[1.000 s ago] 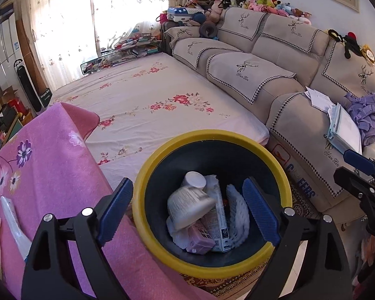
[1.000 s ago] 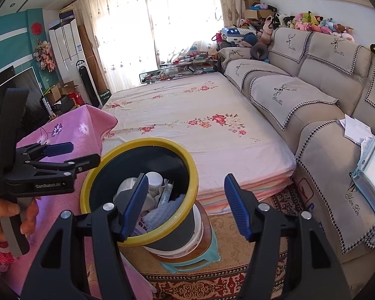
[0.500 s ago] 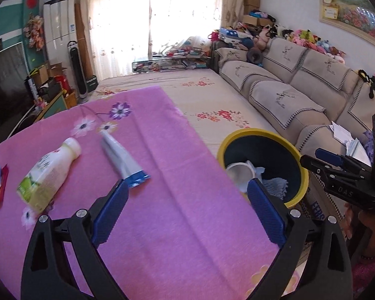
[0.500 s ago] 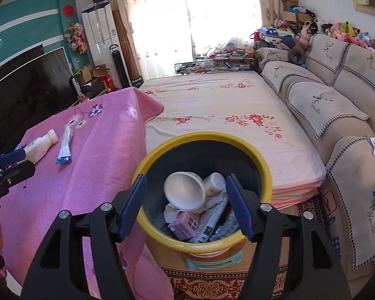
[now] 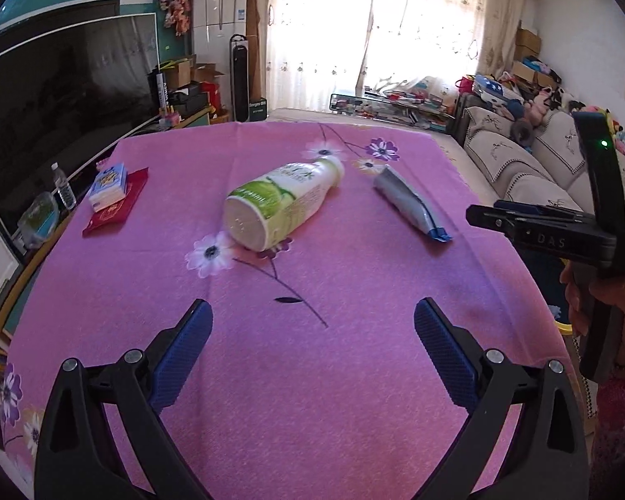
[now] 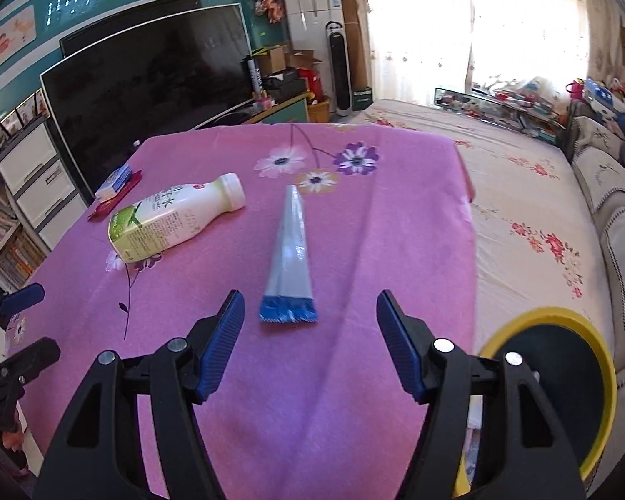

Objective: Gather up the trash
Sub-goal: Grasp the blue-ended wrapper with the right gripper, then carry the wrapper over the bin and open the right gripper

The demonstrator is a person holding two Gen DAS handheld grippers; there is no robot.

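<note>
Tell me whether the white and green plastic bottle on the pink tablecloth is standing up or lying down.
Lying down. The white and green plastic bottle rests on its side on the pink tablecloth, round base facing the left camera, capped neck pointing away.

One bottle (image 5: pixel 282 204), one tube (image 5: pixel 410 204), one tissue pack (image 5: pixel 108 186), one red packet (image 5: pixel 118 204), one bin (image 6: pixel 562 379).

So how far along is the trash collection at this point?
Done: cannot tell from these views; the yellow-rimmed bin is cut off and its contents don't show. In hand: nothing. The left gripper and right gripper are both open and empty. Left: the bottle, the squeezed tube and the small packets lie on the pink tablecloth.
</note>
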